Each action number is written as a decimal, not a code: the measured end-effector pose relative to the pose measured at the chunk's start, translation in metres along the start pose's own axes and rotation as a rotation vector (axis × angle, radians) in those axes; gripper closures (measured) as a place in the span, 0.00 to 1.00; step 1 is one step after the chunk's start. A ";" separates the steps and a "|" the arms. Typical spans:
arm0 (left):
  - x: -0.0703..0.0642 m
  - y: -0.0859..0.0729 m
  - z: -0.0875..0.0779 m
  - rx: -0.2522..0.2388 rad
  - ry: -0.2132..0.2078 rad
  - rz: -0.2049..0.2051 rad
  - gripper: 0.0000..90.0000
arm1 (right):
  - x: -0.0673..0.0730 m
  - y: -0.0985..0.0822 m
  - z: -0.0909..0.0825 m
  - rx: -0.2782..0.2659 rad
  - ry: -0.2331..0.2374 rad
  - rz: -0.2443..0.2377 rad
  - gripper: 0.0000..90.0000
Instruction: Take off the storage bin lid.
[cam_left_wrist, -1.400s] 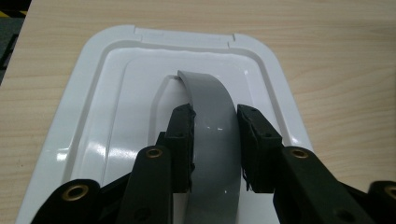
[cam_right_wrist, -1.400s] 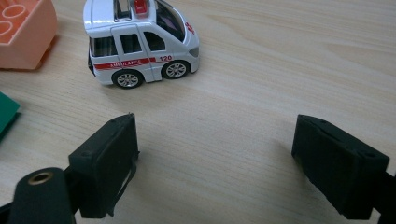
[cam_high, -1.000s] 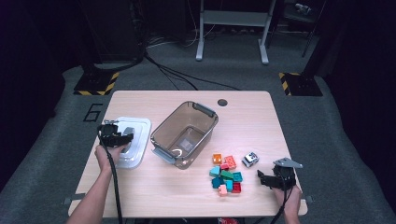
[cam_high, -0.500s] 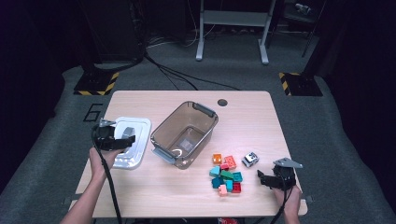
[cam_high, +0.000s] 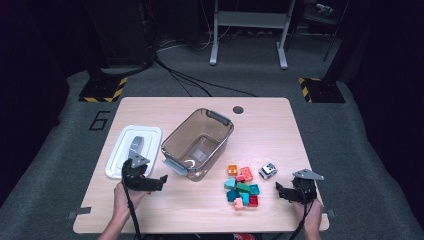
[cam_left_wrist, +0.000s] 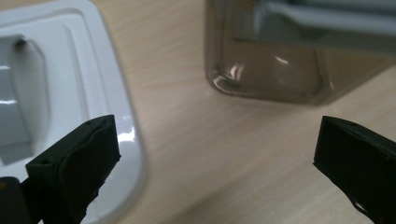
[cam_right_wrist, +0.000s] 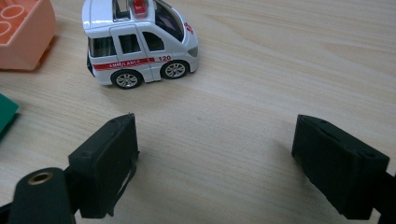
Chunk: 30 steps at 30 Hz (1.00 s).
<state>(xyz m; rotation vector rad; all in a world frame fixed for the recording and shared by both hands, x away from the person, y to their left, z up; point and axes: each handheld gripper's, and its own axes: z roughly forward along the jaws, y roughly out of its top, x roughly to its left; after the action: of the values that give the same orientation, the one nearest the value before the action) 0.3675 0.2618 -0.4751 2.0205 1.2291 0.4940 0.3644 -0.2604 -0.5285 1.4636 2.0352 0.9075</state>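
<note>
My left gripper is over the table's near left, just off the near corner of the white lid, which lies flat. Its jaws have just been opening; in the left gripper view they stand wide with only bare wood between them, the lid at left and the clear brown bin ahead. My right gripper rests at the near right, open and empty. In the right gripper view a white toy ambulance stands a little ahead of the left jaw.
The empty bin sits mid-table. A cluster of several coloured bricks lies between the two grippers, with the ambulance at its right. A peach brick and a green brick lie left of the ambulance.
The left gripper has drawn back from over the lid toward the near edge and slightly right, and its jaws have opened. The lid stays on the table. The right gripper has not moved.
</note>
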 end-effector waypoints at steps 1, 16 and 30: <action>-0.003 -0.005 0.002 0.004 0.000 0.013 0.00 | 0.000 0.000 0.000 0.000 0.000 0.000 0.15; -0.038 -0.046 0.032 0.066 -0.014 0.087 0.00 | 0.000 -0.001 -0.001 0.001 0.003 -0.007 0.16; -0.039 -0.047 0.035 0.034 -0.019 0.077 0.00 | 0.004 0.002 -0.002 0.044 -0.013 0.031 0.08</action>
<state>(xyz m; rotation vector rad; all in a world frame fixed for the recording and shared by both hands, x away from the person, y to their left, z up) 0.3426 0.2289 -0.5315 2.1024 1.1590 0.4926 0.3628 -0.2571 -0.5258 1.5239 2.0401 0.8686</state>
